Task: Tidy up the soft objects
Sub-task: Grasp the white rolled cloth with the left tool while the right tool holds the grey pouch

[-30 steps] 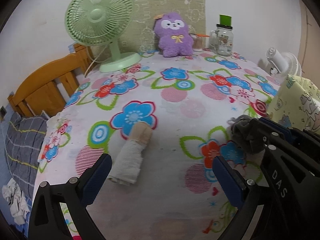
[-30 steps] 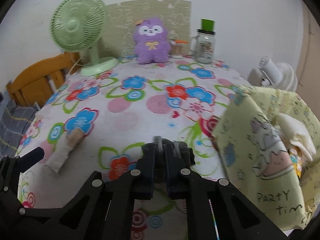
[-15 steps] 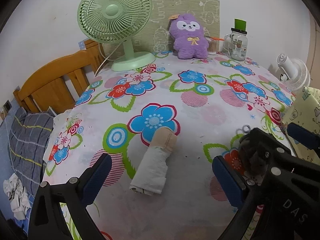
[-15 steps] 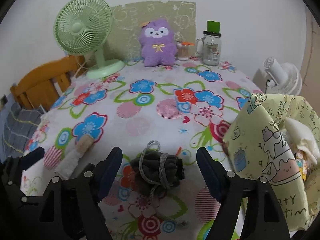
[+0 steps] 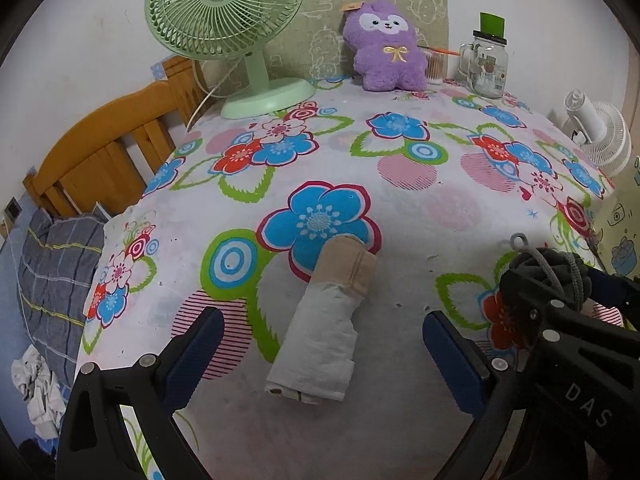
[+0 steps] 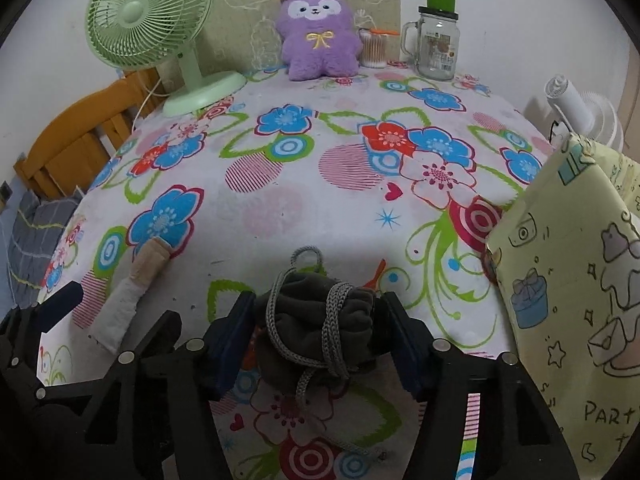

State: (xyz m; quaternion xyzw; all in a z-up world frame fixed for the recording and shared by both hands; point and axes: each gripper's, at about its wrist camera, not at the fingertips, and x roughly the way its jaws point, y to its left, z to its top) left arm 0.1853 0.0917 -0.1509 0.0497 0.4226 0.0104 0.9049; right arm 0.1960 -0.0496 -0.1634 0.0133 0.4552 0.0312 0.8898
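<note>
**Dark bundle clamped at right, pale roll between spread fingers at left**

Seen only from the right wrist view: right gripper (image 6: 320,332) closed on a dark grey cloth bundle (image 6: 316,332) wound with grey cord, blue pads pressed to both its sides, low over the floral tablecloth (image 6: 320,208). Also clearer there: a yellow cartoon-print gift bag (image 6: 568,272) standing just right of the bundle, lettering partly legible.

Seen best from the left wrist view: left gripper (image 5: 320,344) spread wide, not touching anything, with a rolled pale cloth (image 5: 320,336) lying on the table between and just ahead of its fingers (image 5: 196,344), tan end pointing away. Right gripper (image 5: 560,320) intruding at lower right, bundle (image 5: 552,264) partly hidden behind its black frame.

Along the far edge: green desk fan (image 5: 228,20) at left, purple plush toy (image 5: 384,48) in the middle against a printed board, small cup of cotton swabs (image 6: 374,48) beside it, glass mug jar (image 6: 436,48) with green lid.

Beyond the table: wooden chair (image 5: 108,148) at left, checked grey cloth (image 5: 56,272) below it, white fan (image 5: 600,136) at right, plain white wall.
</note>
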